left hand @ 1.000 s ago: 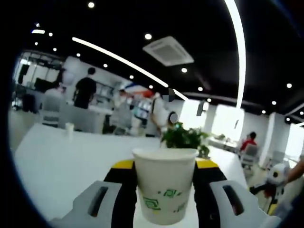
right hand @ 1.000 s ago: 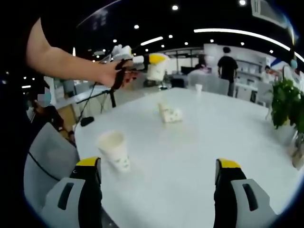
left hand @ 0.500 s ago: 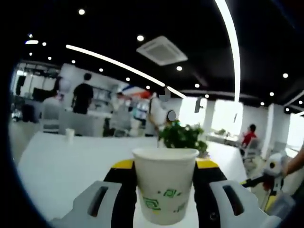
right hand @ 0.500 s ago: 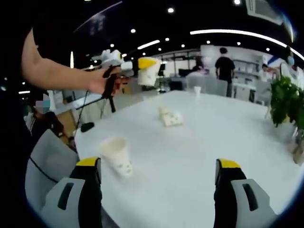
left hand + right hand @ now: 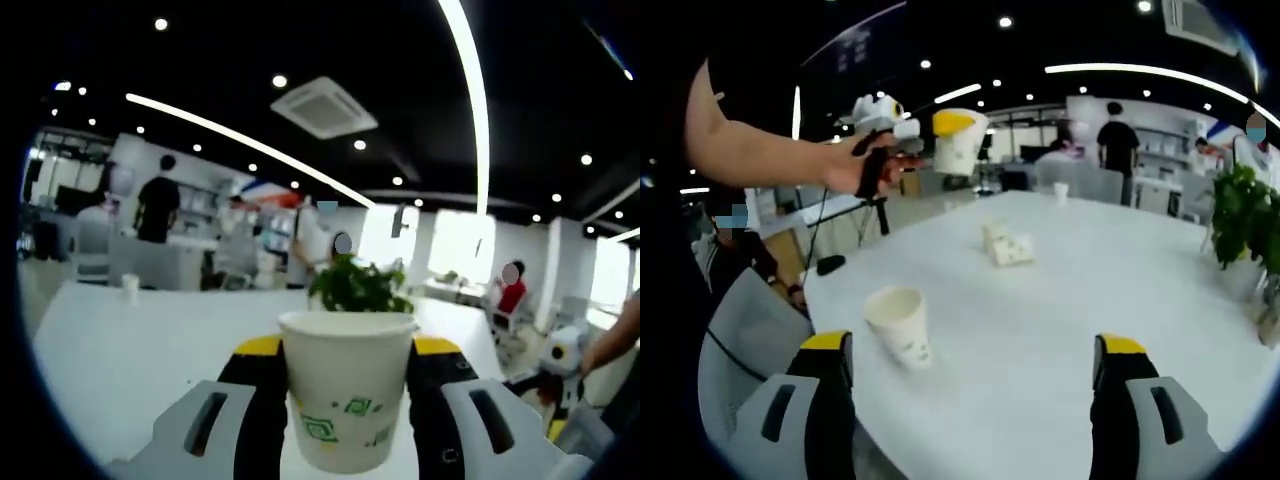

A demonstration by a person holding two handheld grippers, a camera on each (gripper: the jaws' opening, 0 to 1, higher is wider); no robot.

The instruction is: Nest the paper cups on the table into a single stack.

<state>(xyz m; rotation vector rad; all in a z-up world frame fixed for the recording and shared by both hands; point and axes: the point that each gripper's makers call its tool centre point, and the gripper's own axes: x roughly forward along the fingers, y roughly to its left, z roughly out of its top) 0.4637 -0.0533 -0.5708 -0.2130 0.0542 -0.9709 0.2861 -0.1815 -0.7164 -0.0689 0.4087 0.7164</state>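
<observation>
The left gripper (image 5: 348,400) holds a paper cup (image 5: 347,385) upright in the air, its fingers pinching the thin wall below the rim; it looks light and easily crushed, so a gentle squeeze low on the wall suits it. An upright cup (image 5: 902,325) stands near the near-left edge of the white counter (image 5: 1110,290), a tipped cup (image 5: 1008,245) lies farther toward the middle, and the right gripper (image 5: 975,400) hangs over the near edge, fingers wide apart and empty.

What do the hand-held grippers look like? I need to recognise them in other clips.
Each hand-held gripper has two black jaws capped with yellow tips, set in light grey housings with dark slots, as on the right gripper. The left gripper looks white with a black handle; the person's forearm is bare.
</observation>
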